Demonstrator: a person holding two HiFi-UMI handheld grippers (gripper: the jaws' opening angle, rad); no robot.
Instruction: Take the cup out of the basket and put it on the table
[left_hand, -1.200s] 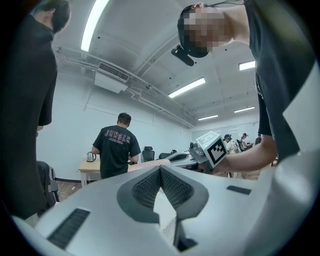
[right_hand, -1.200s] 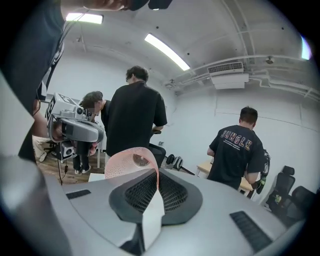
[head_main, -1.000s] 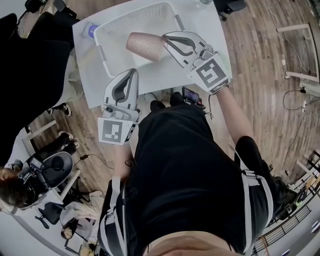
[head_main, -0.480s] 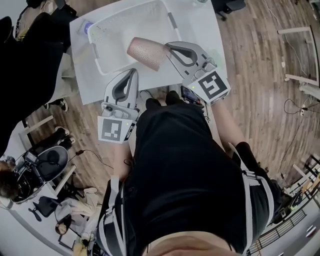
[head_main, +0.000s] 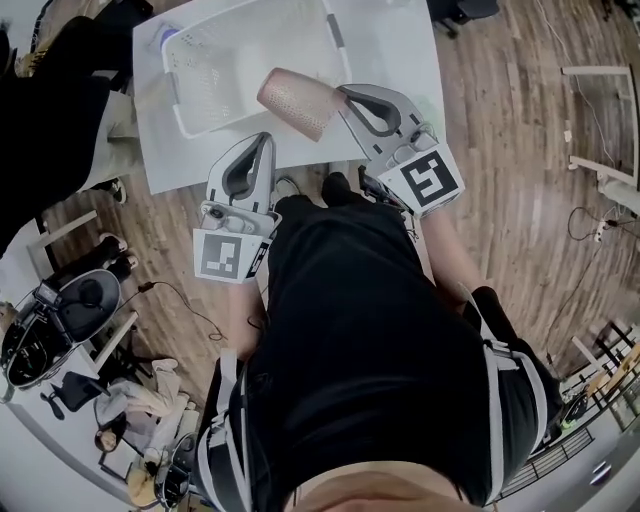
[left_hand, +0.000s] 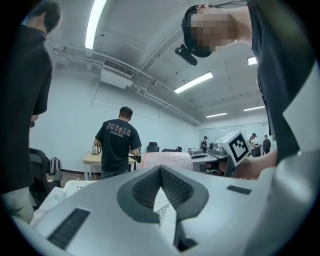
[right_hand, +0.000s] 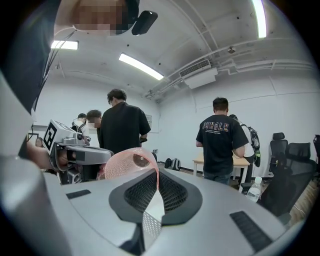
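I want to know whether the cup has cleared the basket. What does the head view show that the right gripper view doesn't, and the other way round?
Only the head view: the white basket on the white table, with the pink cup held sideways outside it, by its near wall. Only the right gripper view: the cup's open mouth, its rim pinched between the shut jaws, and the ceiling lights. Both: the cup, the right gripper holding it, and the left gripper nearby.
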